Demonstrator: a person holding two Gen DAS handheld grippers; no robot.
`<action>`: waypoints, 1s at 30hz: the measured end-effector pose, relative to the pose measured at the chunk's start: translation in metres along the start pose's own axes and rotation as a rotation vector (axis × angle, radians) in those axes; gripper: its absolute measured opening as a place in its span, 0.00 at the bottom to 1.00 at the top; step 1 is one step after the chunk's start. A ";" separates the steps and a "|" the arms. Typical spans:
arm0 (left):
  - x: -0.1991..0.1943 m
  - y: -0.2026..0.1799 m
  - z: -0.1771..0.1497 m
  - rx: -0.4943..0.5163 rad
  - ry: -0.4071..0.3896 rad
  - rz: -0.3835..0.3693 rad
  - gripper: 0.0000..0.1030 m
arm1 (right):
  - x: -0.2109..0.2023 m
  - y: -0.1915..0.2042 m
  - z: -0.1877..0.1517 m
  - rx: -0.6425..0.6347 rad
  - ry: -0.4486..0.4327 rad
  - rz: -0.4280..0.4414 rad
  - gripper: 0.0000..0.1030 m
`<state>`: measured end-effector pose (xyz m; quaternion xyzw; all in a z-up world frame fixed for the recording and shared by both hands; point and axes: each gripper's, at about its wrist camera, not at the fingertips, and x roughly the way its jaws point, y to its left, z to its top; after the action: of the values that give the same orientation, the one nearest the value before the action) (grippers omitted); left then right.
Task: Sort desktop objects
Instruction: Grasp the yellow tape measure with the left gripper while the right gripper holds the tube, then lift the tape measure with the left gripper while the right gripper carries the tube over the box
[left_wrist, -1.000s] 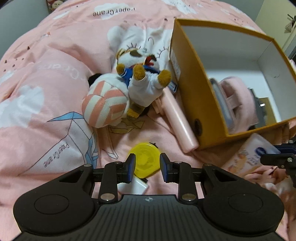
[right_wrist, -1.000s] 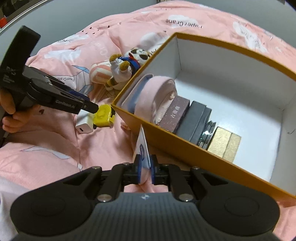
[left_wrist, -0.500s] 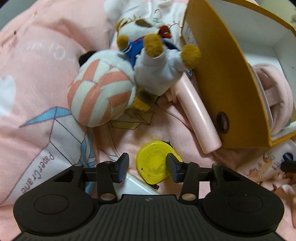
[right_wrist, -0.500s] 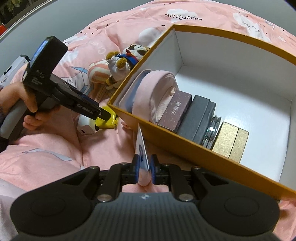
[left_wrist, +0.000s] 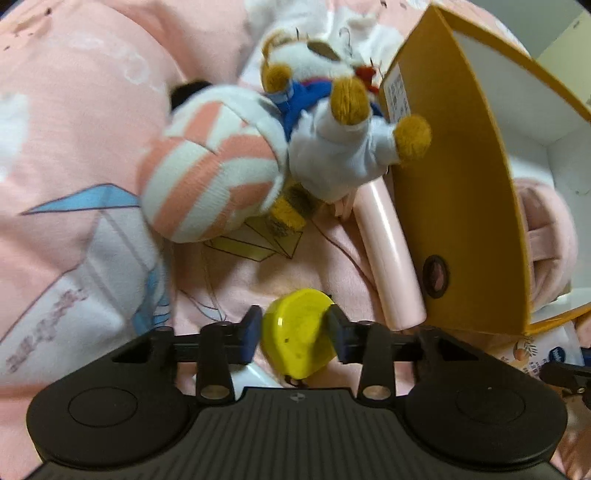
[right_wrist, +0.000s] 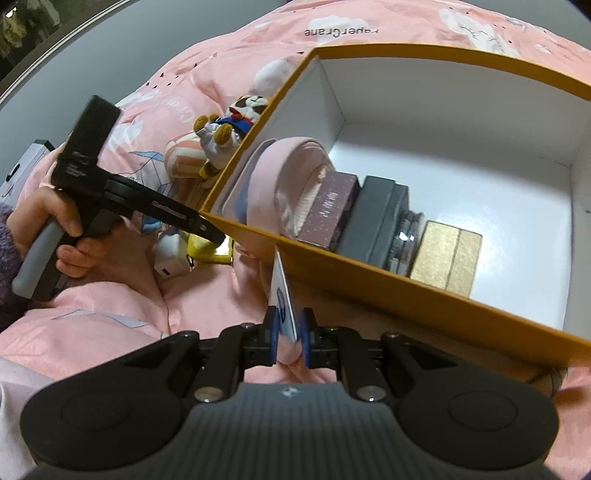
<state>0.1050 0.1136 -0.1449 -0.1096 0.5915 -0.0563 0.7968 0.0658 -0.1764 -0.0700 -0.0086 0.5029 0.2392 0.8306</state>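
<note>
A small yellow tape measure (left_wrist: 299, 339) lies on the pink bedspread between the fingers of my left gripper (left_wrist: 293, 328). The jaws are closing and both pads touch its sides. In the right wrist view the same tape measure (right_wrist: 207, 251) sits under the left gripper's tips, beside a white charger (right_wrist: 171, 258). My right gripper (right_wrist: 288, 339) is shut on a flat white-and-blue cream tube (right_wrist: 282, 291), held edge-up just outside the near wall of the yellow box (right_wrist: 406, 284). That tube (left_wrist: 546, 354) also shows at the lower right of the left wrist view.
A plush dog (left_wrist: 332, 147), a striped pink-and-white ball (left_wrist: 210, 184) and a pink cylinder (left_wrist: 388, 258) lie against the box's side (left_wrist: 454, 206). Inside the box are a pink roll (right_wrist: 291, 173), a purple box (right_wrist: 328, 210), a dark grey box (right_wrist: 376, 221) and a gold box (right_wrist: 443, 254). A hand (right_wrist: 55, 221) holds the left gripper.
The left gripper came down over the yellow tape measure, spread its fingers wider, then drew them in onto its sides. The right gripper has stayed put with the tube.
</note>
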 end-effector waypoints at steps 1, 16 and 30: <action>-0.004 0.001 -0.002 -0.008 -0.007 -0.006 0.35 | -0.001 0.000 -0.001 -0.001 0.000 -0.005 0.12; -0.014 -0.023 -0.026 0.025 -0.038 -0.099 0.30 | -0.011 -0.008 -0.009 0.038 -0.017 -0.031 0.12; 0.021 -0.005 -0.032 -0.152 0.106 -0.175 0.59 | -0.011 -0.011 -0.018 0.061 -0.023 -0.022 0.12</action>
<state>0.0809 0.1011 -0.1723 -0.2178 0.6235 -0.0861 0.7459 0.0513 -0.1953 -0.0724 0.0141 0.5001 0.2148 0.8388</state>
